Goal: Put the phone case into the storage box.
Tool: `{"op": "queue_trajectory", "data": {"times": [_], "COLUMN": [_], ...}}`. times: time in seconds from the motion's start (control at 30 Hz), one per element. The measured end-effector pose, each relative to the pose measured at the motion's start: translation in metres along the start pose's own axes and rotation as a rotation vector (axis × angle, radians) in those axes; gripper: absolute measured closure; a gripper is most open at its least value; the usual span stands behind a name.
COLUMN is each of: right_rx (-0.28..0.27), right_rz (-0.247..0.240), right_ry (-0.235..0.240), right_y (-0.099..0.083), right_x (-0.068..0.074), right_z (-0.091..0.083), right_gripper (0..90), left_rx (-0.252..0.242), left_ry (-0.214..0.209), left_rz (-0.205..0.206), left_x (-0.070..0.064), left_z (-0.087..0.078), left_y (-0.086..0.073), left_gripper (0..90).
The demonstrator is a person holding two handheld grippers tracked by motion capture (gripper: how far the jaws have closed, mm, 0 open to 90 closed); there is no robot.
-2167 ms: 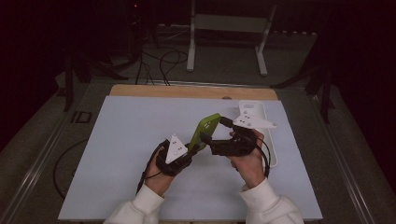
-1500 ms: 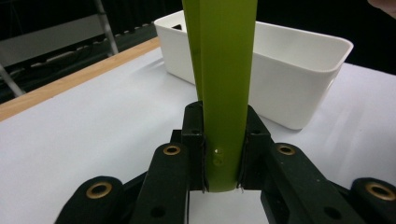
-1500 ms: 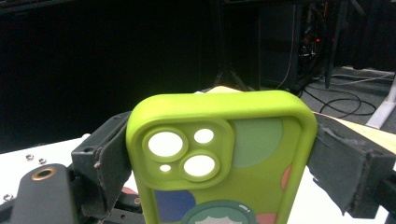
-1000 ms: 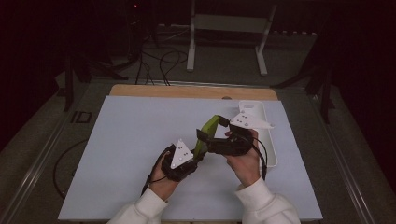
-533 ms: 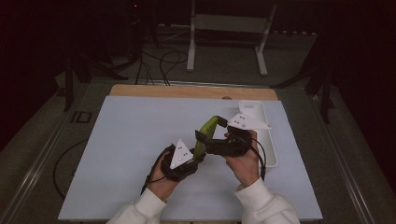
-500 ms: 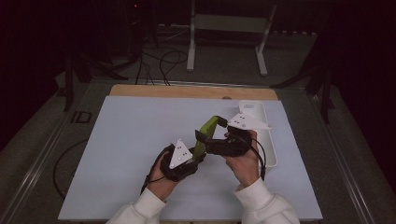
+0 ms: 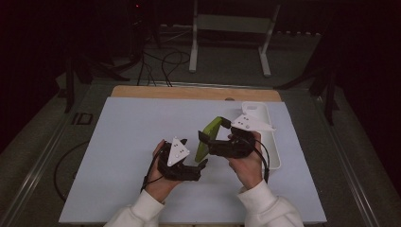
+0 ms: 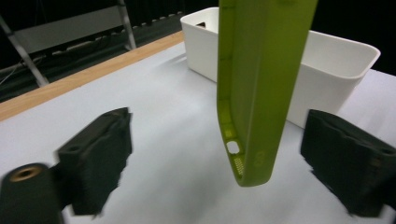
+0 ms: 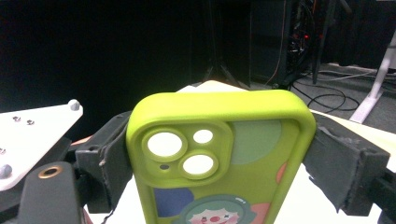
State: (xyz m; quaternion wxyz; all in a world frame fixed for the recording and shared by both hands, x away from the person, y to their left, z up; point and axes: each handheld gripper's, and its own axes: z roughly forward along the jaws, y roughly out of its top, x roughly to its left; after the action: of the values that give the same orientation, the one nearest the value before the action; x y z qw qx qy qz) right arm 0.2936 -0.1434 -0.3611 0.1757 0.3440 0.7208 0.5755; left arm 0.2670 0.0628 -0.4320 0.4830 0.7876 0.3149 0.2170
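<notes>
A lime-green phone case [image 7: 208, 138] is held above the table, standing nearly on end. My right gripper [image 7: 213, 131] is shut on its upper end; in the right gripper view the case [image 9: 224, 140], with its camera cut-outs and a cartoon print, sits clamped between both jaws of the right gripper [image 9: 219, 163]. My left gripper [image 7: 194, 154] is open at the case's lower end. In the left gripper view the case [image 8: 257, 93] hangs between the wide-apart jaws of the left gripper [image 8: 224, 172] without touching either one.
A white rectangular bin [image 7: 265, 137] stands at the right of the pale mat [image 7: 127, 137], just behind the right hand; the bin [image 8: 336, 65] looks empty. A wooden strip [image 7: 189, 92] runs along the far edge. Cables and a stand lie on the floor beyond.
The left gripper has slid right and toward the near edge, now sitting under the case's lower end. The right hand has tipped the case more upright.
</notes>
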Motion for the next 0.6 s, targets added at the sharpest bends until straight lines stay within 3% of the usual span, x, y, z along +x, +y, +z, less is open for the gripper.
{"op": "queue_trajectory", "data": {"times": [0.27, 0.6], "right_rx": [0.0, 0.002], "right_rz": [0.005, 0.013], "right_ry": [-0.01, -0.022], "right_y": [0.0, 0.0], "right_x": [-0.001, -0.004], "right_z": [0.0, 0.001], "right_gripper": [16.1, 16.1], "left_rx": [0.006, -0.004], "left_ry": [0.002, 0.037], "left_rz": [-0.018, -0.037], "left_x": [0.009, 0.024], "left_z": [-0.007, -0.018], "left_y": [-0.001, -0.007], "left_gripper": [0.9, 0.2]}}
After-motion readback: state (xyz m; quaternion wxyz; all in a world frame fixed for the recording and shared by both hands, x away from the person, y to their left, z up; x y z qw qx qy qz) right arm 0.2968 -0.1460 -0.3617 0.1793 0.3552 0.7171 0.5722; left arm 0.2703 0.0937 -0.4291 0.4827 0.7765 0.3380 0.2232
